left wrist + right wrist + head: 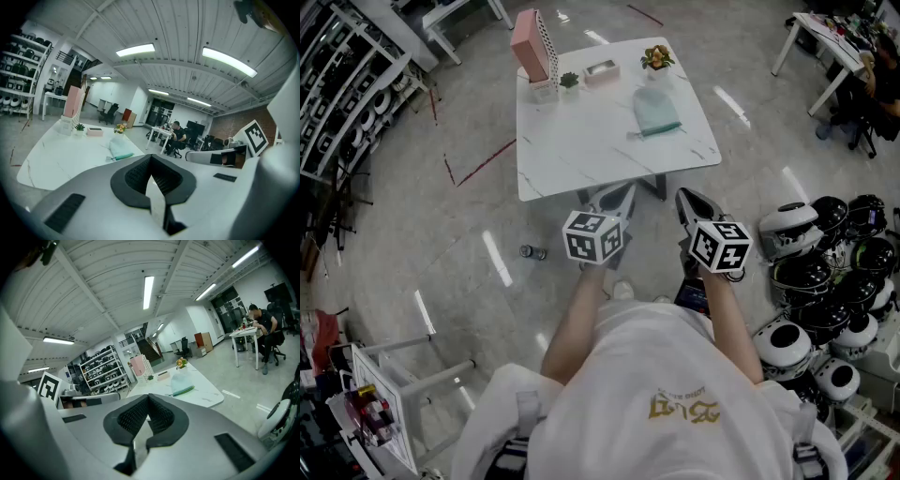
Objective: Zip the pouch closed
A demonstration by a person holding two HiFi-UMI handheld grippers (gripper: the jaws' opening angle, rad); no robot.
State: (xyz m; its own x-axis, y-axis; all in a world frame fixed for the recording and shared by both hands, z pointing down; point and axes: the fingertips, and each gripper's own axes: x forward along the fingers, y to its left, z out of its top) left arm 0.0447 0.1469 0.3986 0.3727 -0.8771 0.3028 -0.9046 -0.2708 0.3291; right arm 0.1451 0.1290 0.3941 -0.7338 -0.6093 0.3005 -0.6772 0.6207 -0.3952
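Observation:
The pale teal pouch (pixel 656 112) lies flat on the right side of the white marble table (pixel 581 150). It also shows small and far off in the left gripper view (pixel 121 149) and the right gripper view (pixel 180 384). Both grippers hang in the air short of the table's near edge, well away from the pouch. My left gripper (pixel 614 200) is shut with nothing in it, its jaws meeting (pixel 151 158). My right gripper (pixel 693 202) is shut and empty too (pixel 149 398).
At the table's far edge stand a pink box (pixel 532 44), a small green plant (pixel 569 81), a pink tray (pixel 601 71) and a flower pot (pixel 656 59). Several helmets (pixel 825 281) are piled on the floor at the right. Shelving (pixel 342 94) lines the left.

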